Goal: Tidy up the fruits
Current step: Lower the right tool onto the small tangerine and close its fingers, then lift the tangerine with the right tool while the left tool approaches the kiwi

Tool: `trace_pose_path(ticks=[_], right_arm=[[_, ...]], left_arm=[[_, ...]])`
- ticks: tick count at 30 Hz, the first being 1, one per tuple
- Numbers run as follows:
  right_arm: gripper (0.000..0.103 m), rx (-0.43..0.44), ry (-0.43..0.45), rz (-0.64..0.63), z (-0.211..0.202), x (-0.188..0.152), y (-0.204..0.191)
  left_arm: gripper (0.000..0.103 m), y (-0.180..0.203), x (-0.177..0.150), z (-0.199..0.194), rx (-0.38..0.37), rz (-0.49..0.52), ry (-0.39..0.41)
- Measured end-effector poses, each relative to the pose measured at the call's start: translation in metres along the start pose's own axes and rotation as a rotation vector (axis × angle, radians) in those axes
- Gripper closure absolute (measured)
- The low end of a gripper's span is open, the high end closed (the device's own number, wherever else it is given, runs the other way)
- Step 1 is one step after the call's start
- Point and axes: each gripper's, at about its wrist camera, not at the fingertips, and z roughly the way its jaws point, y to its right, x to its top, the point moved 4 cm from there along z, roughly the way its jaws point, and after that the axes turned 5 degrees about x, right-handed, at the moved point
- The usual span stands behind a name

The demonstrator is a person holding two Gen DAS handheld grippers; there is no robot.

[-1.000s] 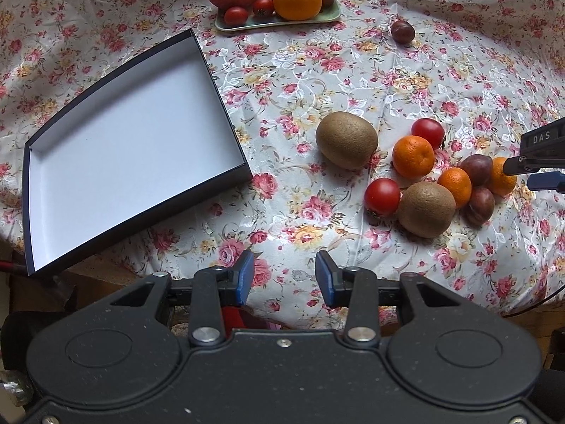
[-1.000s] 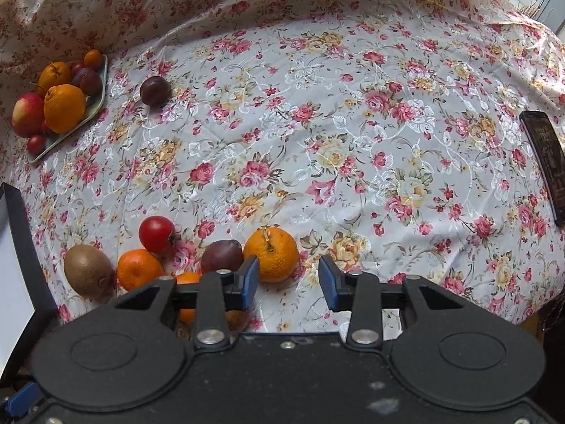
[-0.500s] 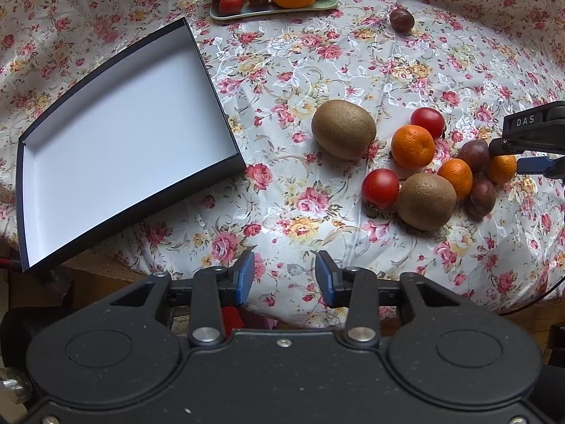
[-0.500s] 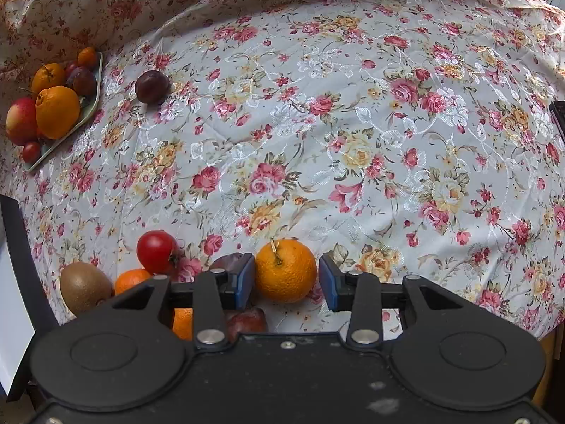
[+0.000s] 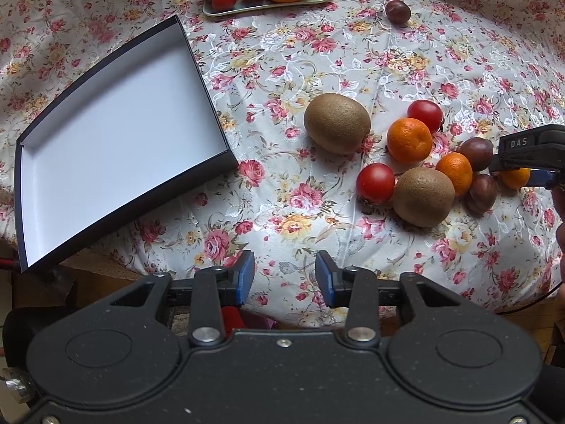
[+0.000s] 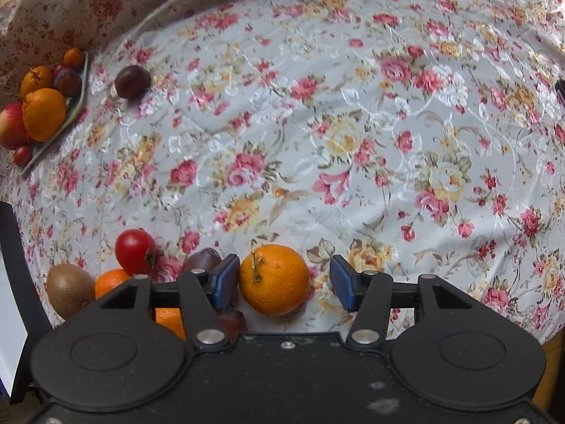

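My right gripper (image 6: 282,282) is open with a mandarin (image 6: 274,280) between its jaws, on the floral cloth; the left pad is near it, the right pad stands apart. In the left wrist view the right gripper (image 5: 529,162) covers most of that mandarin (image 5: 513,178). My left gripper (image 5: 284,277) is open and empty near the table's front edge. Before it lie two kiwis (image 5: 337,123) (image 5: 423,196), two tomatoes (image 5: 375,183) (image 5: 424,111), mandarins (image 5: 409,139) (image 5: 455,172) and dark plums (image 5: 476,153). An empty black box with a white inside (image 5: 116,141) lies at the left.
A green tray (image 5: 268,6) at the back holds an apple, a large orange and small fruits. A lone plum (image 5: 398,11) lies right of it. The tray also shows in the right wrist view (image 6: 76,106), with the lone plum (image 6: 132,77).
My right gripper has moved forward and left so the mandarin now sits between its jaws. My left gripper has edged forward over the table.
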Motion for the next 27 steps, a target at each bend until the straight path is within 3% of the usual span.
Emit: trace_pose_path(ticks=[3, 7, 10, 14, 19, 27], right_arm=[[0.056, -0.059, 0.027, -0.076, 0.0, -0.005, -0.009], [0.049, -0.115, 0.095, -0.173, 0.0, -0.014, -0.018], [0.041, -0.121, 0.135, -0.146, 0.0, -0.014, -0.012], [0.021, -0.133, 0.116, -0.088, 0.003, -0.011, 0.0], [0.014, -0.101, 0.07, -0.064, 0.006, -0.002, 0.008], [0.001, -0.088, 0.106, -0.038, 0.01, 0.002, 0.011]], left_arm=[[0.054, 0.005, -0.001, 0.001, -0.001, 0.009, -0.005], [0.054, 0.009, -0.001, 0.002, 0.003, 0.018, -0.006], [0.054, 0.012, -0.002, 0.003, 0.006, 0.019, -0.006], [0.054, 0.014, -0.003, 0.005, 0.022, 0.025, -0.011], [0.054, 0.017, -0.003, 0.006, 0.027, 0.033, -0.011], [0.054, 0.018, -0.003, 0.007, 0.02, 0.035, -0.018]])
